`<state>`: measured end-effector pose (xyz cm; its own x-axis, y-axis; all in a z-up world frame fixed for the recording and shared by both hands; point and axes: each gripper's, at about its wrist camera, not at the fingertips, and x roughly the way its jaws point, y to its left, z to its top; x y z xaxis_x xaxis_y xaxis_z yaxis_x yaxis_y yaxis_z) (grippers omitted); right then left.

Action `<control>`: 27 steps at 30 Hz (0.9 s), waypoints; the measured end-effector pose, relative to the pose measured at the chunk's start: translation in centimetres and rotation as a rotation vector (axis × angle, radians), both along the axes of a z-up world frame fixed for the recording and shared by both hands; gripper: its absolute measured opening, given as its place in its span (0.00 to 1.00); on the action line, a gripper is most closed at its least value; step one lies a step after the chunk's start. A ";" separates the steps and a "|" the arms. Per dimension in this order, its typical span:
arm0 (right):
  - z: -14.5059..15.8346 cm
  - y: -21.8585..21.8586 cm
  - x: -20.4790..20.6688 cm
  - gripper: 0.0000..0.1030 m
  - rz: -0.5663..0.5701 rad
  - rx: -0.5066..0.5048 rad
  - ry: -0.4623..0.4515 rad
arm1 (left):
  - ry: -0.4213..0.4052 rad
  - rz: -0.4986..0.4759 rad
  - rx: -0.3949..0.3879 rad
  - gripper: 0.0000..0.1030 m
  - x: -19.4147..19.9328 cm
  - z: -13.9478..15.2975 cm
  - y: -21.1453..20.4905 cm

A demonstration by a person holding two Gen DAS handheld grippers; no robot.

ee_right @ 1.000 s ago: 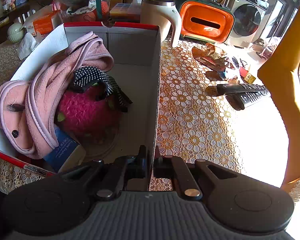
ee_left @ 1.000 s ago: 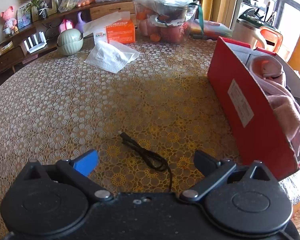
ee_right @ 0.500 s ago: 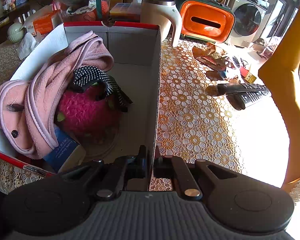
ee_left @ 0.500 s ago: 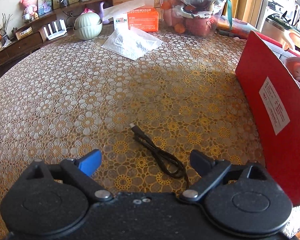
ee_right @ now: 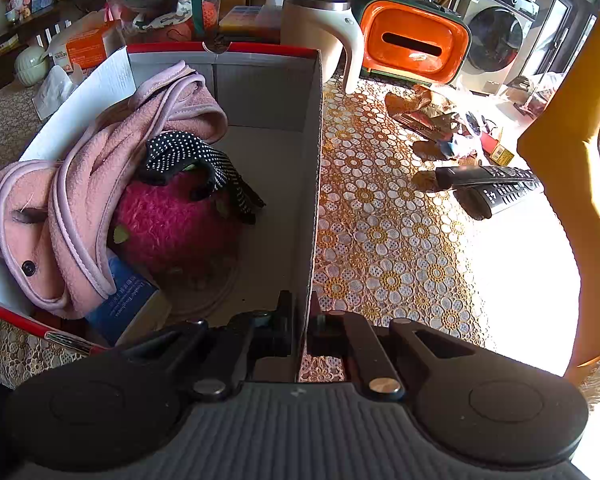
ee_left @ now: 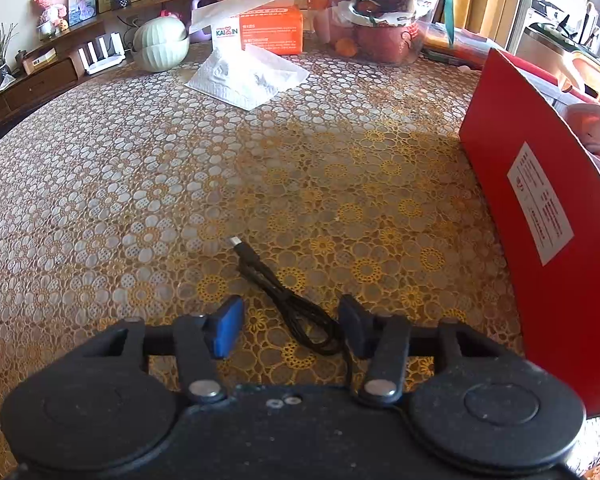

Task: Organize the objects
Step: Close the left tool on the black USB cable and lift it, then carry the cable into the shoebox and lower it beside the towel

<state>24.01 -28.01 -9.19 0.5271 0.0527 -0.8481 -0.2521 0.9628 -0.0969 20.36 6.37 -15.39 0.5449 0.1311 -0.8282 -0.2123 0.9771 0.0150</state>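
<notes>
One black cable (ee_left: 288, 300) lies loosely coiled on the table (ee_left: 140, 184), between the two fingers of your left tongs (ee_left: 290, 330). These tongs are closing around it, but the pads do not press the cable yet; the right finger is just beside its loop. Your right tongs (ee_right: 300, 320) are clenched on the right wall of the red box (ee_right: 314, 184). Inside this box you have a pink cloth (ee_right: 80, 184), a dotted black fabric (ee_right: 192, 160) and a magenta plush (ee_right: 172, 224).
</notes>
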 end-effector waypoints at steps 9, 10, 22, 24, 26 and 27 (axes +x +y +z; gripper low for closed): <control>0.0 0.0 0.0 0.06 0.000 0.000 0.000 | -0.027 -0.002 -0.060 0.21 -0.6 0.3 0.6; 0.0 0.0 0.0 0.06 0.000 0.000 0.000 | -0.030 -0.001 -0.064 0.20 -0.7 0.3 0.7; -0.1 0.1 0.0 0.06 0.000 -0.002 -0.001 | -0.113 -0.024 -0.098 0.19 -2.5 2.9 1.1; -0.1 0.1 0.0 0.06 0.000 -0.003 -0.002 | -0.112 -0.038 -0.113 0.19 -2.9 3.7 0.8; -0.1 0.1 0.0 0.06 0.000 -0.003 -0.002 | -0.110 -0.053 -0.124 0.19 -3.2 4.4 0.5; -0.1 0.1 0.0 0.06 0.000 -0.004 -0.002 | -0.109 -0.069 -0.129 0.19 -3.4 4.8 0.2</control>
<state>23.99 -27.90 -9.29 0.5292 0.0497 -0.8470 -0.2520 0.9624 -0.1010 16.94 6.58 -10.58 0.6363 -0.0129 -0.7713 -0.1383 0.9818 -0.1305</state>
